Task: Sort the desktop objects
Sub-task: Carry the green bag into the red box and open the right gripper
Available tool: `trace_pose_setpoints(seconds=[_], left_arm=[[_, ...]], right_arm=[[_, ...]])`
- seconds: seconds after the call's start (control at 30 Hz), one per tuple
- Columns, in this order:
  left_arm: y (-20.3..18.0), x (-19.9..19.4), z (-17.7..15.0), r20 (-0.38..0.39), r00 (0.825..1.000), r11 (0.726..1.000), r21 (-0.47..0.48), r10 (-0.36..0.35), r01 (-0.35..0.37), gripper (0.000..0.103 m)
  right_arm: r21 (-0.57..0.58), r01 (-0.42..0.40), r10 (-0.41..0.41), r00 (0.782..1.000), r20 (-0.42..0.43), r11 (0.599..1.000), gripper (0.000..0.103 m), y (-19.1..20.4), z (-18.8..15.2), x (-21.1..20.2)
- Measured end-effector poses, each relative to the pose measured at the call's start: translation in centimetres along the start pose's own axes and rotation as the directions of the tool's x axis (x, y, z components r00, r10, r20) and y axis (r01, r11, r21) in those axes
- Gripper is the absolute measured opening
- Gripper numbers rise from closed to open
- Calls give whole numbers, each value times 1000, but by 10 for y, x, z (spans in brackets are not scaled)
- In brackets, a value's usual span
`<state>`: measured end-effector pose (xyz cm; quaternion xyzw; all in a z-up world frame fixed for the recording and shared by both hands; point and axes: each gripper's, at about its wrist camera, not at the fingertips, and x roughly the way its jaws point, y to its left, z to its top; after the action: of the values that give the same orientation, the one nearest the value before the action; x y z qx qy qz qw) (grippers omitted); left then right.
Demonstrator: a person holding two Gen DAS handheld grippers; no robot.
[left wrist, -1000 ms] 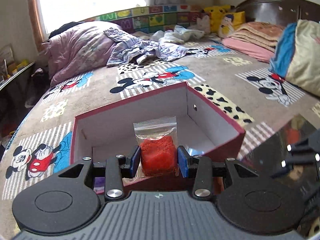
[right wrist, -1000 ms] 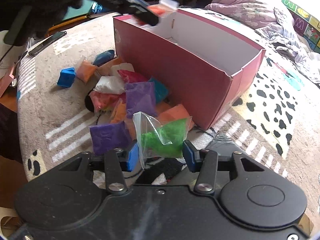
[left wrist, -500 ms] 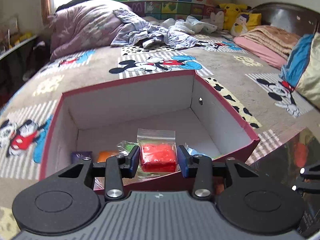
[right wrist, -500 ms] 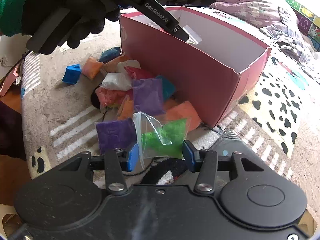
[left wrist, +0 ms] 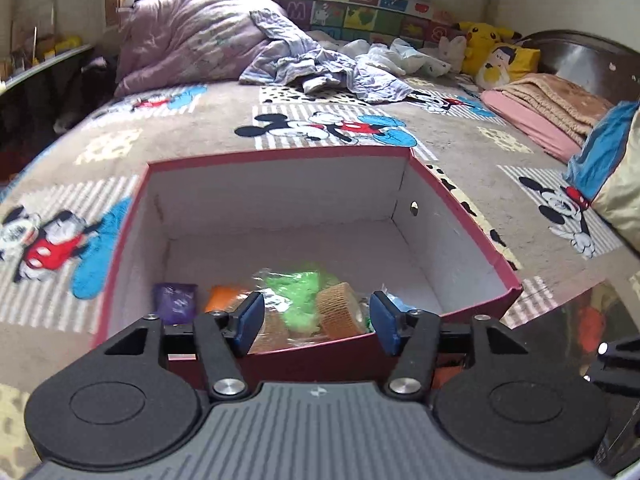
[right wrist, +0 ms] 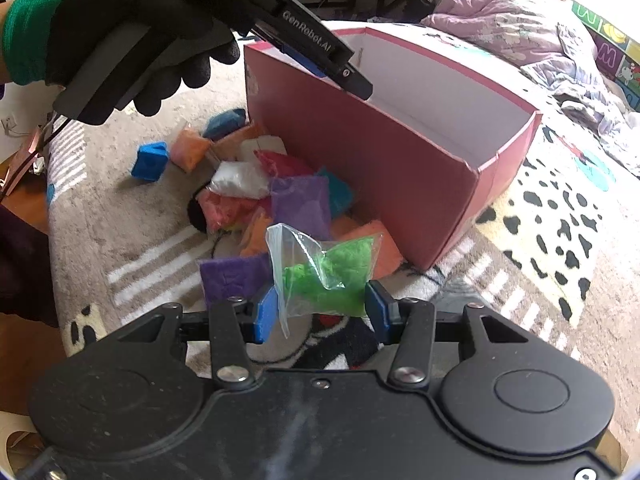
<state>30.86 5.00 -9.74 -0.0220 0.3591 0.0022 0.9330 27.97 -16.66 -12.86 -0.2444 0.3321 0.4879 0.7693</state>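
Left tongs [left wrist: 316, 322] hang over the near edge of the red box [left wrist: 460, 240] with jaws opening and nothing between the pads; green [left wrist: 296, 292], orange [left wrist: 224, 298] and purple [left wrist: 176, 302] bags lie on the box floor below. Right tongs [right wrist: 320, 310] are clamped on a clear bag of green stuff [right wrist: 324, 276], held just above a pile of coloured bags [right wrist: 260, 196] on the bed [right wrist: 560, 240] beside the box. A black-gloved hand [right wrist: 120, 40] grips the left tool.

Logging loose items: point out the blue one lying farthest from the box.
The bare blue cube at the pile's far left, apart from the bagged pieces, farthest from the red box.
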Motion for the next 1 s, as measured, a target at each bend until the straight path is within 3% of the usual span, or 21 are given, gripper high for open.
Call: trace_pose_setpoints(seconds=[0.13,0.3,0.47,0.67,1.0], left_arm=[[-8,-17,-3,16,1000,995,95,24,-26,57],[-18,-37,-17,31,998,965,255,48,-54,57],[-14,-49,-30,15,999,943,327,50,-52,57],[-9,-51,-51,-71,998,944,330,1,22,57],[-32,-78,-73,-108,990,894,429,-88,126,57]], right_arm=[[-2,-14,14,999,29,1000,47,5,9,-5],[-9,-25,26,997,67,1000,47,12,25,-10],[-2,-22,22,992,122,1000,47,15,44,-18],[44,17,-26,977,213,999,47,13,69,-30],[286,118,-201,939,279,951,47,-25,88,-27]])
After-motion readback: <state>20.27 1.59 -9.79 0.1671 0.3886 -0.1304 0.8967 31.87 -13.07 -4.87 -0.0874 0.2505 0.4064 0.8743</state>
